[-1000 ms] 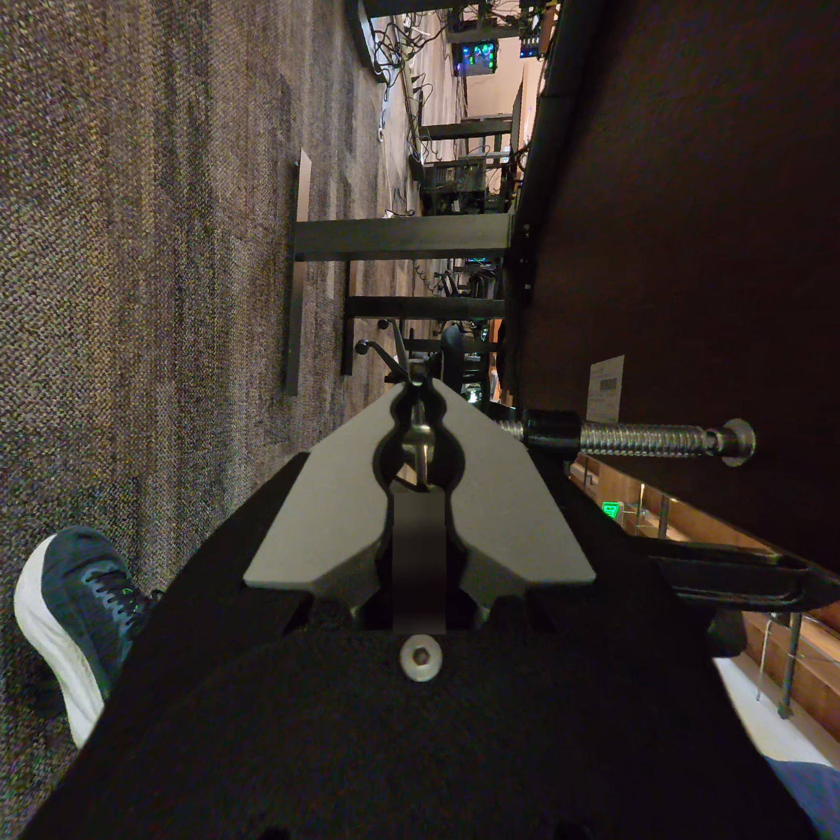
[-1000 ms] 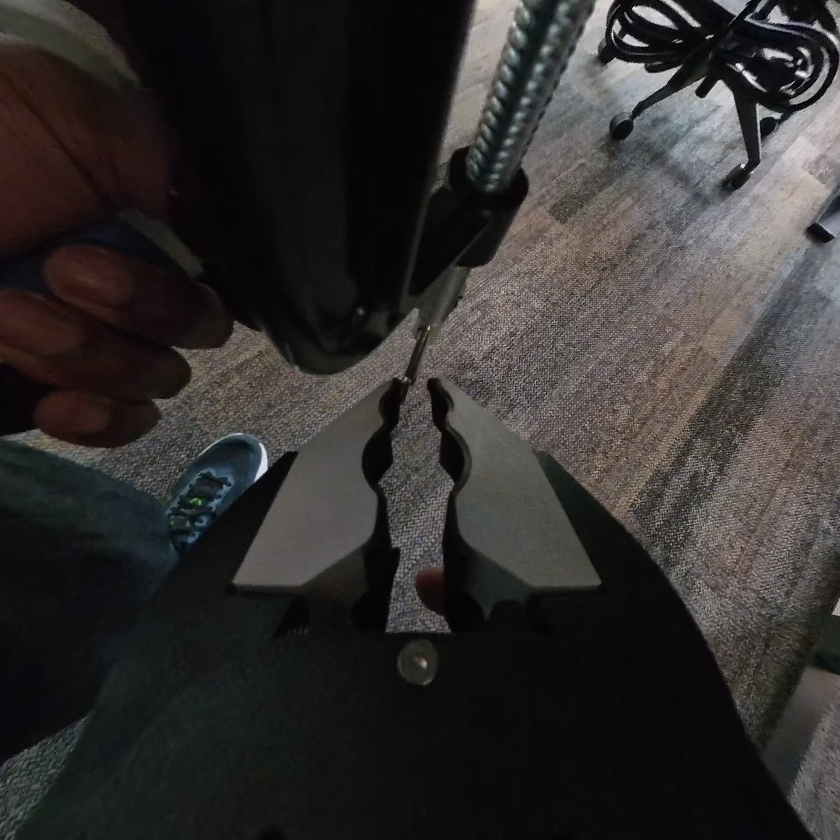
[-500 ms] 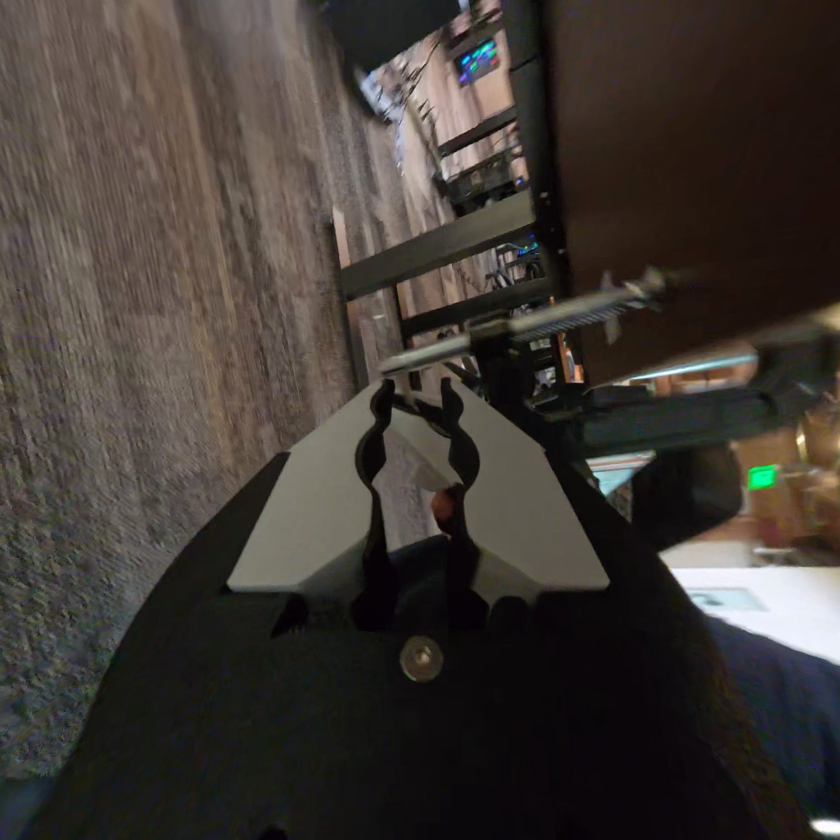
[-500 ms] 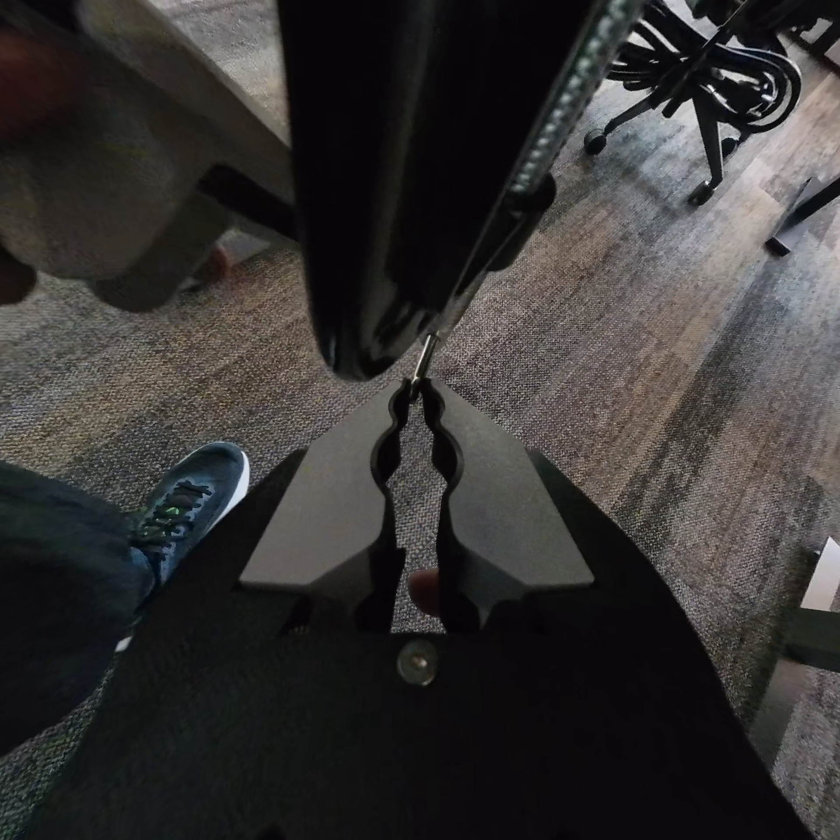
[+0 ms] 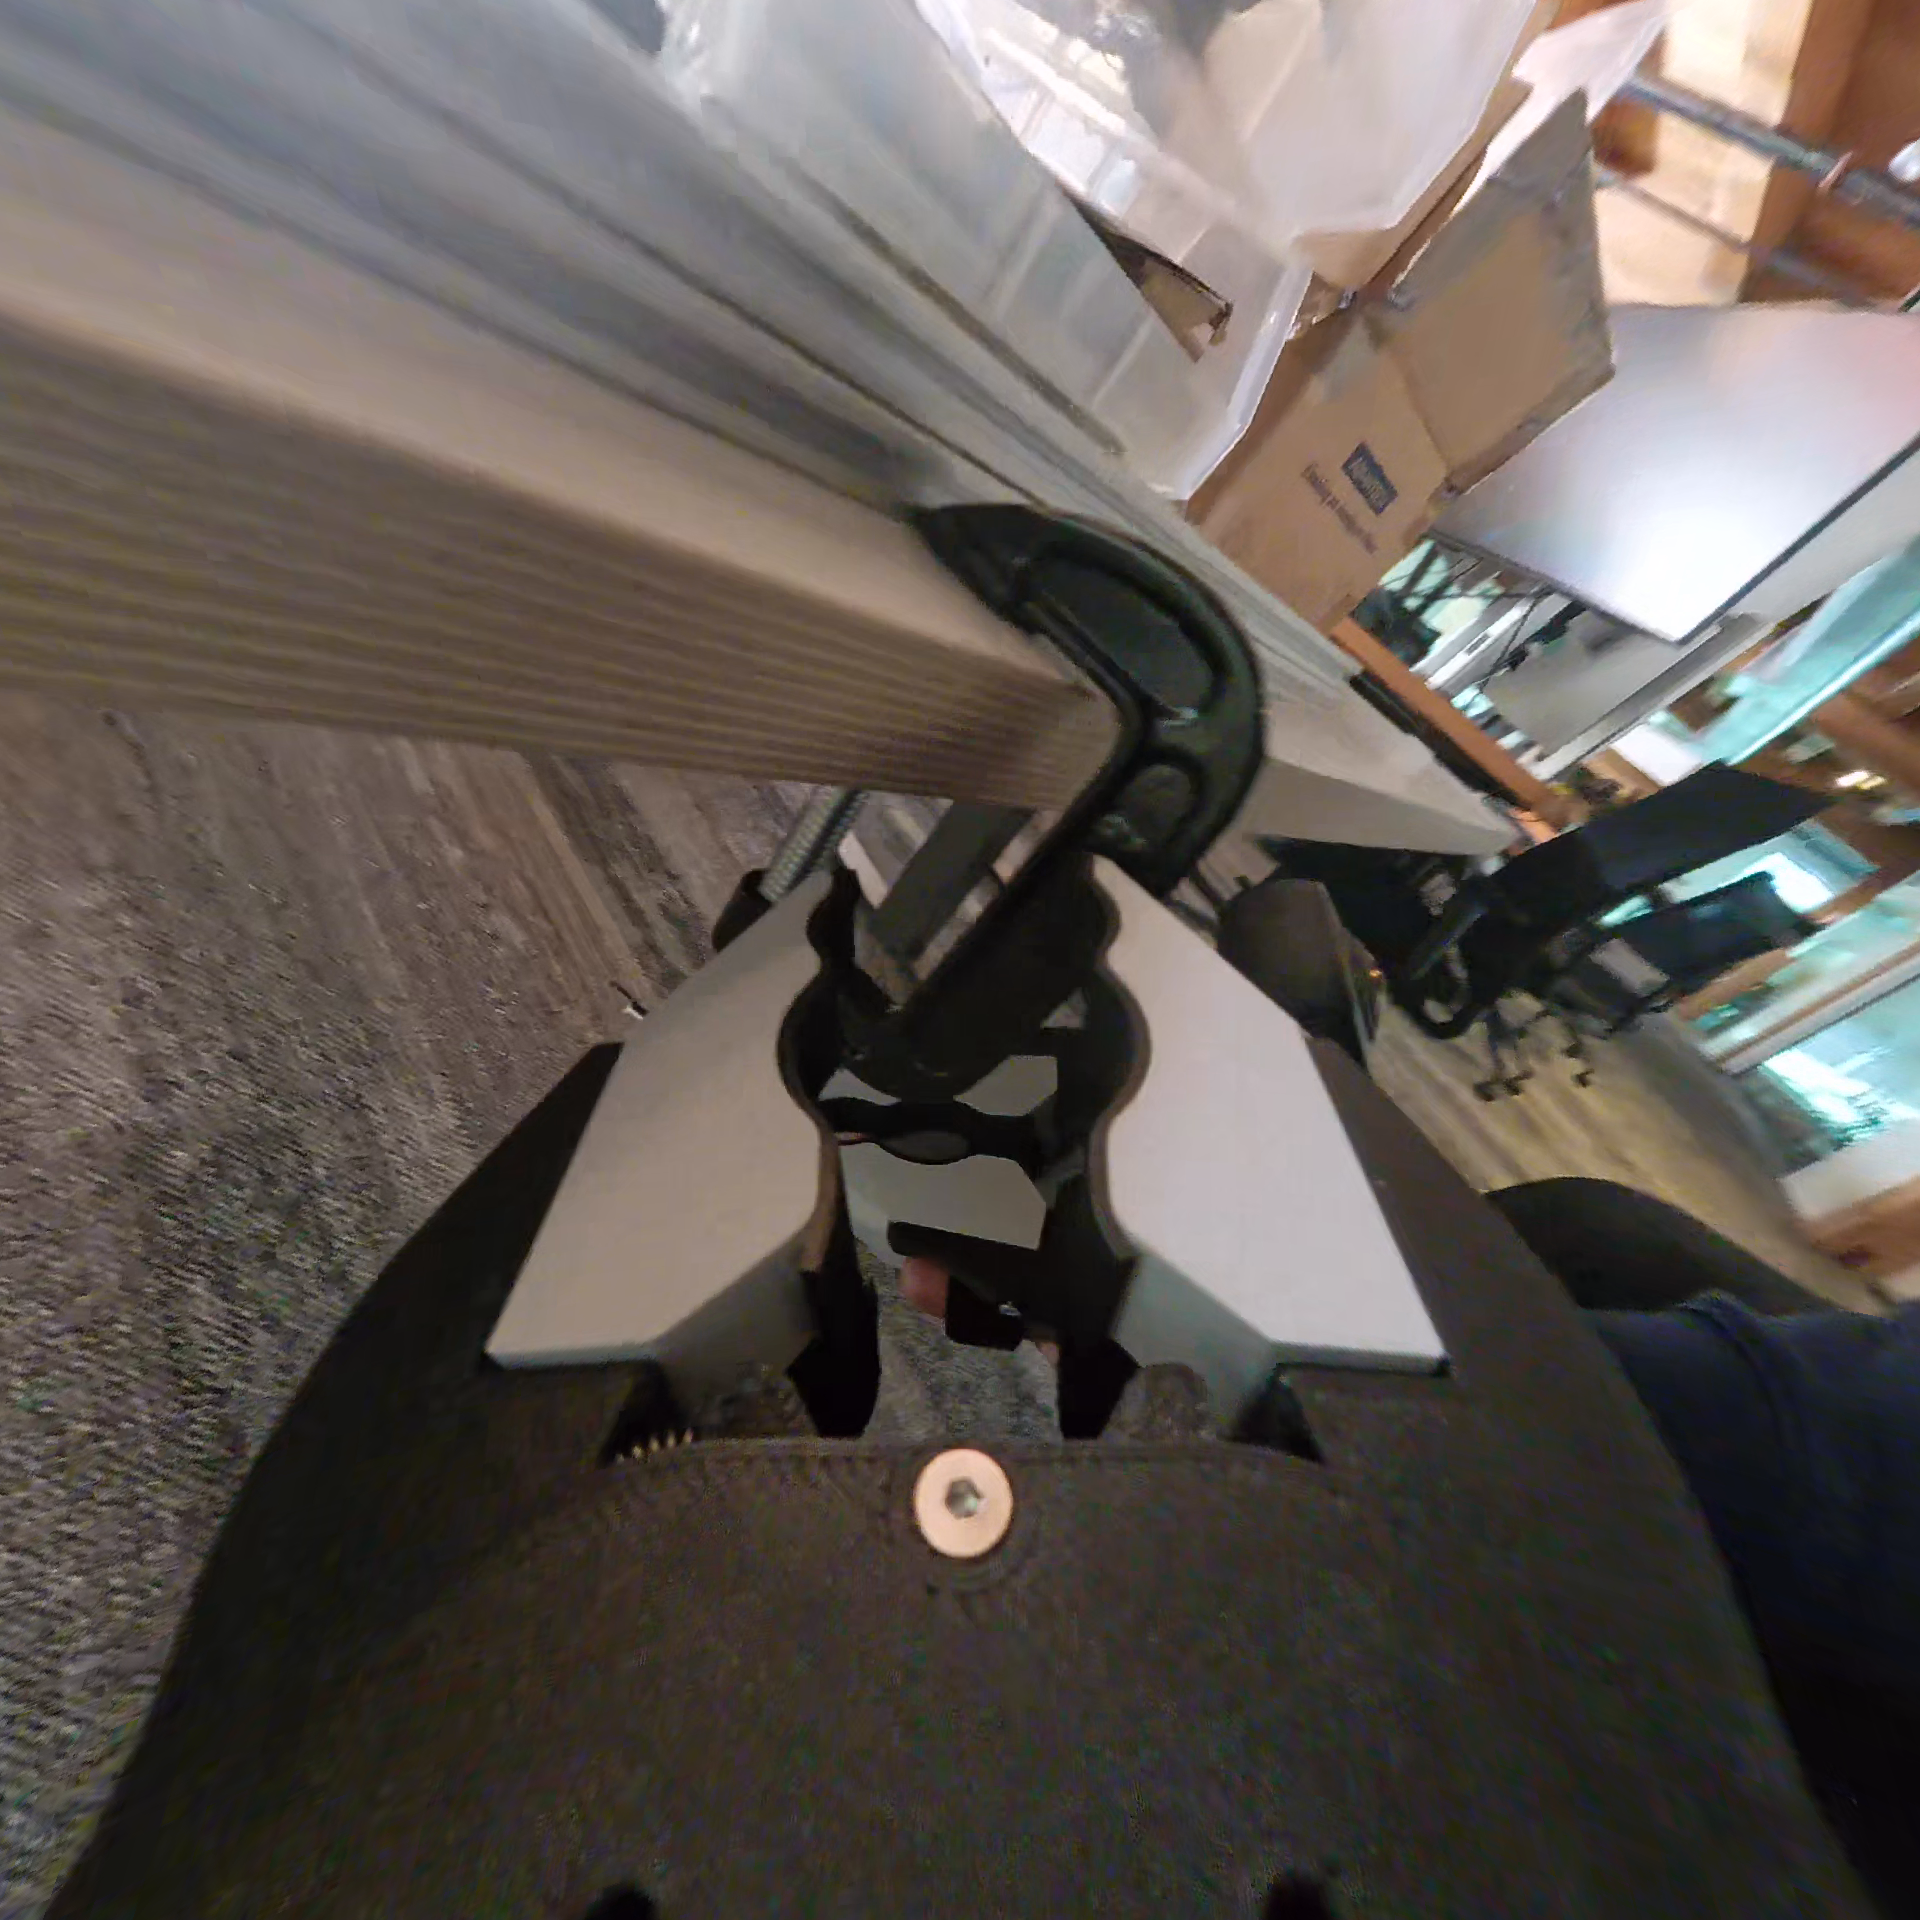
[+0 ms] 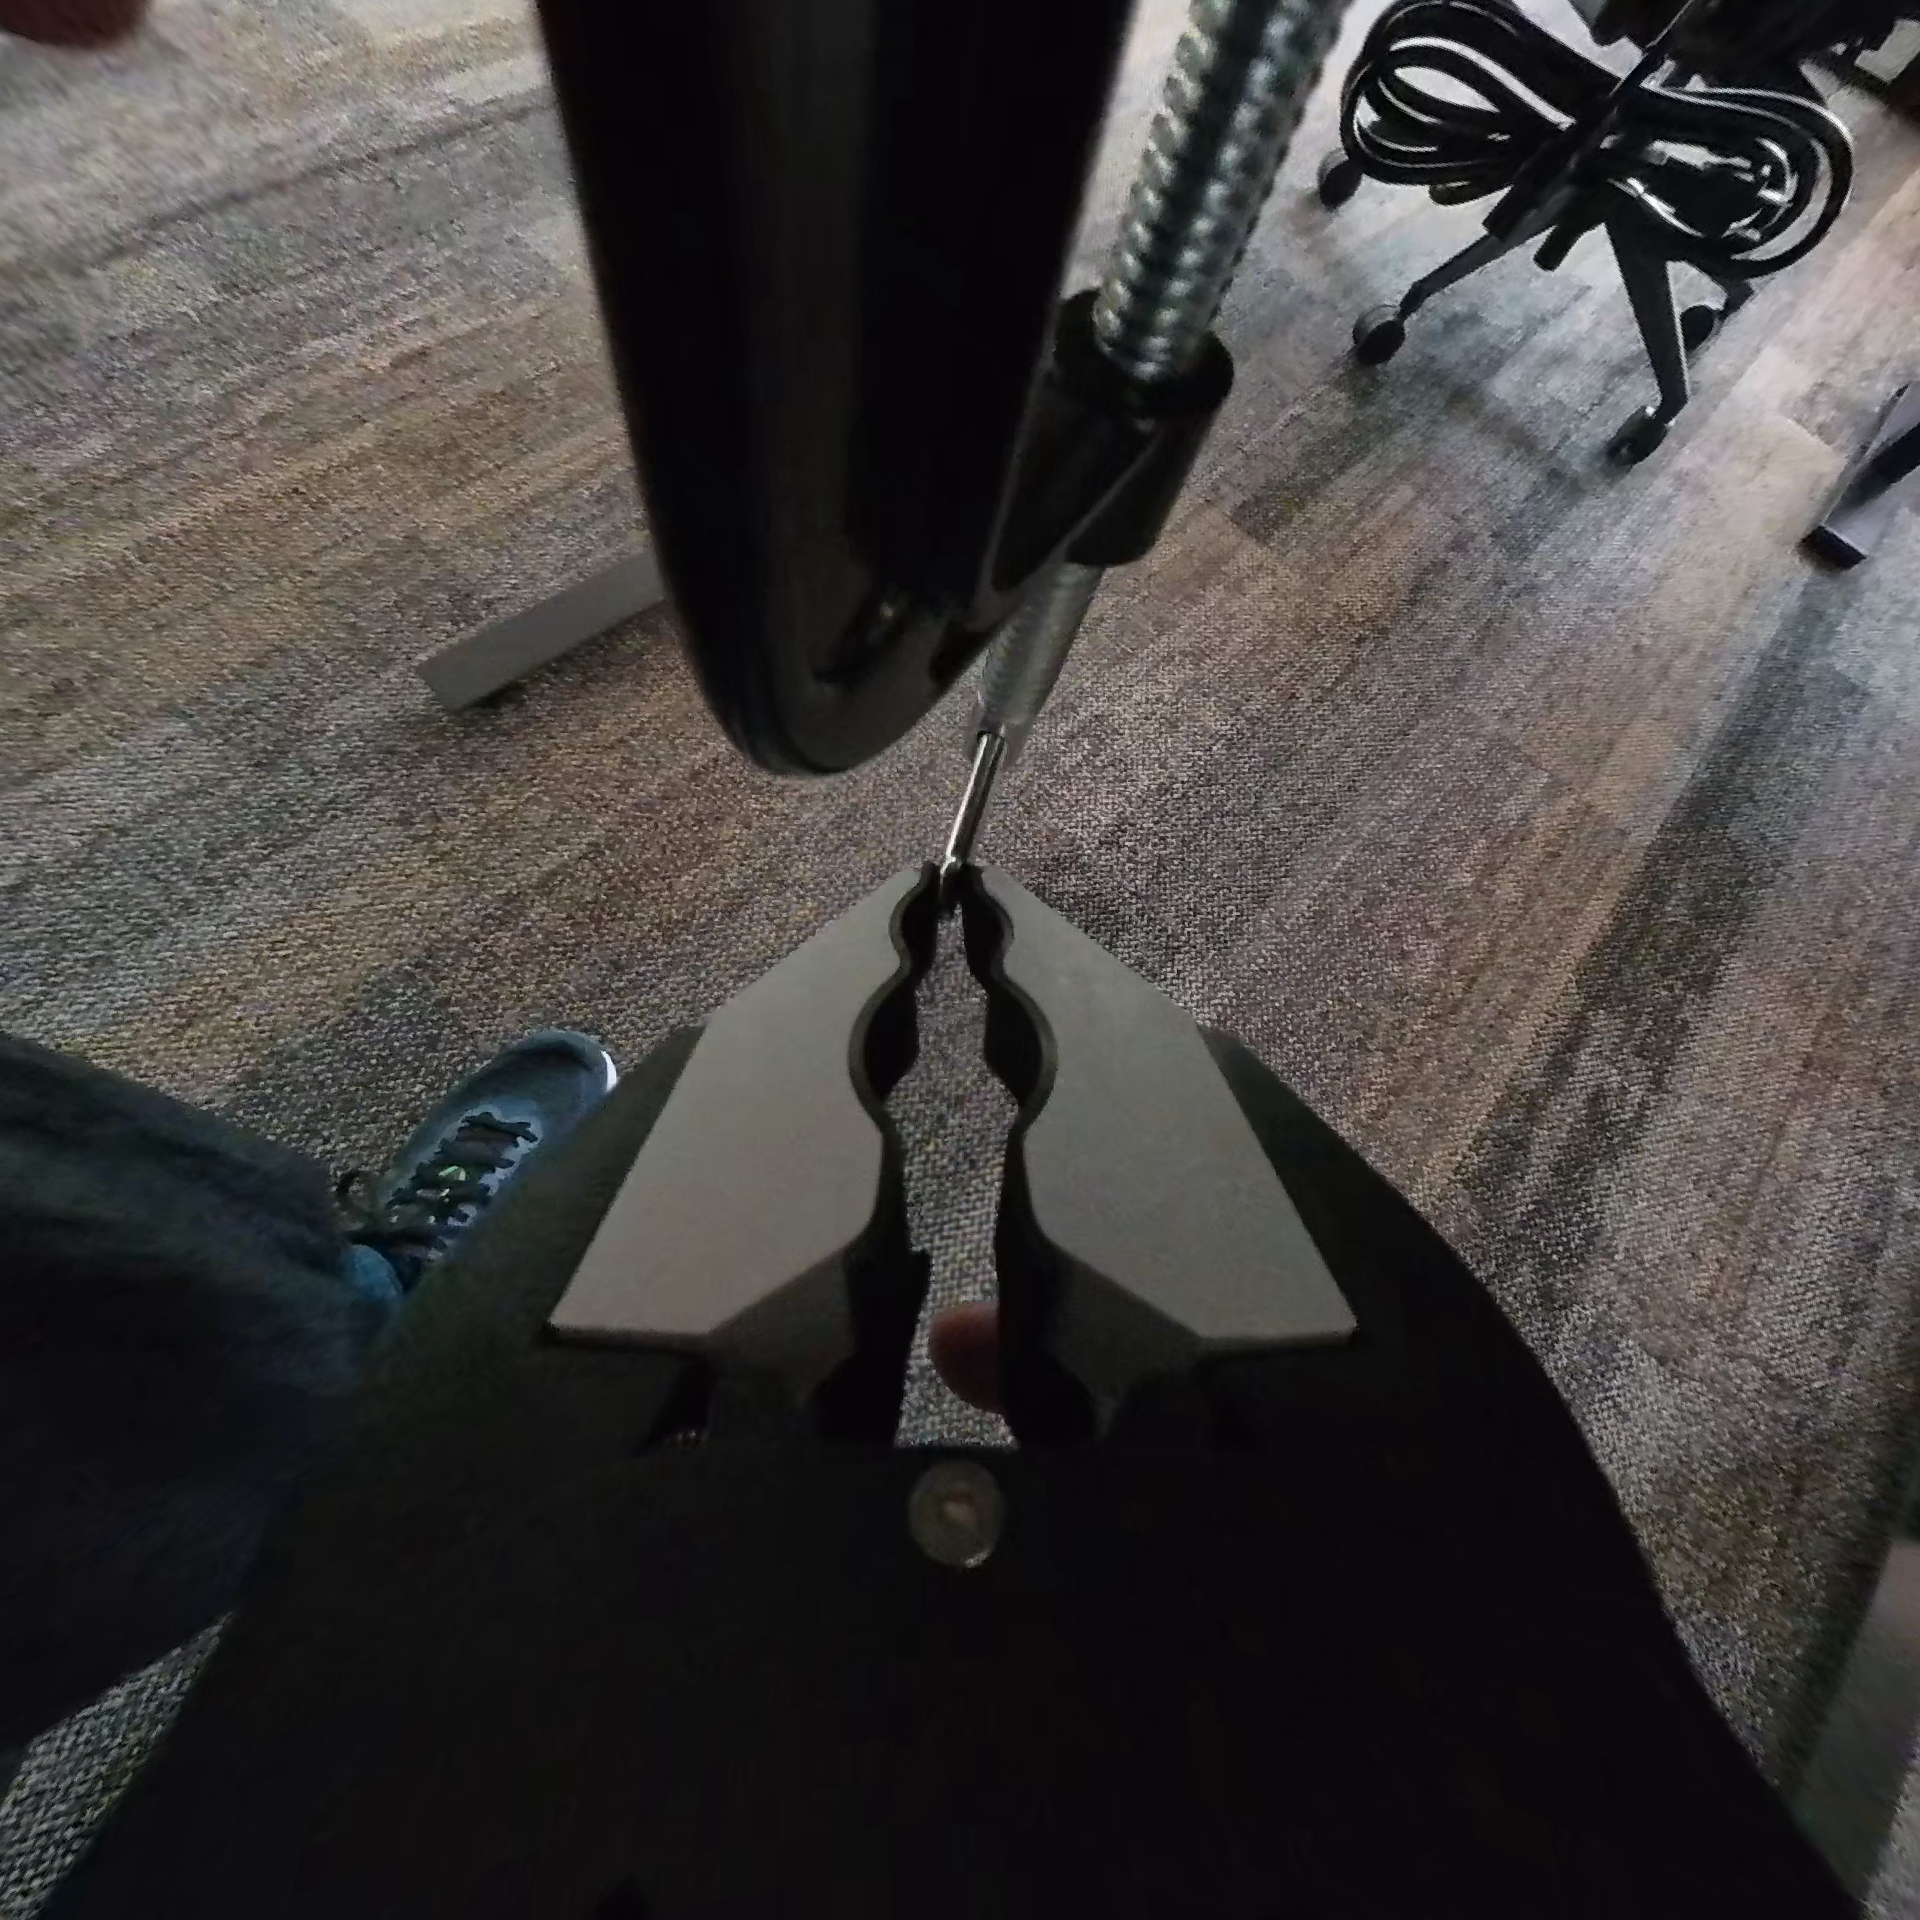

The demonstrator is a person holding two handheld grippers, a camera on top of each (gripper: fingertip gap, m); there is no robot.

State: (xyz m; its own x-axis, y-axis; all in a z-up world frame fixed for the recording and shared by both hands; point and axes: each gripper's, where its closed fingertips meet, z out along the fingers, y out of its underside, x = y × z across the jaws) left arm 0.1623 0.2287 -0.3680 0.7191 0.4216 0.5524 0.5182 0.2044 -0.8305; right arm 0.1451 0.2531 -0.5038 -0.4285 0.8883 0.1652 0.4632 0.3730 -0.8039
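While hooked over the pale grey tabletop edge point(image 5: 582, 582), black cast-iron C-clamp point(image 5: 1132, 665) hangs below it, threaded steel screw point(image 6: 1195, 208) running lengthwise down to thin steel handle pin point(image 6: 971, 800). Right gripper point(image 6: 951, 899): jaws pinched on pin's tip. Left gripper point(image 5: 966, 925): jaws apart, straddling clamp's frame under tabletop.

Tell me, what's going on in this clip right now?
A person holds a gripper in each hand at a black C-clamp hooked over the edge of a wooden tabletop. The left gripper is open, its fingers on either side of the clamp's frame. The right gripper, below the table, is shut on the thin sliding pin at the end of the clamp's threaded screw.
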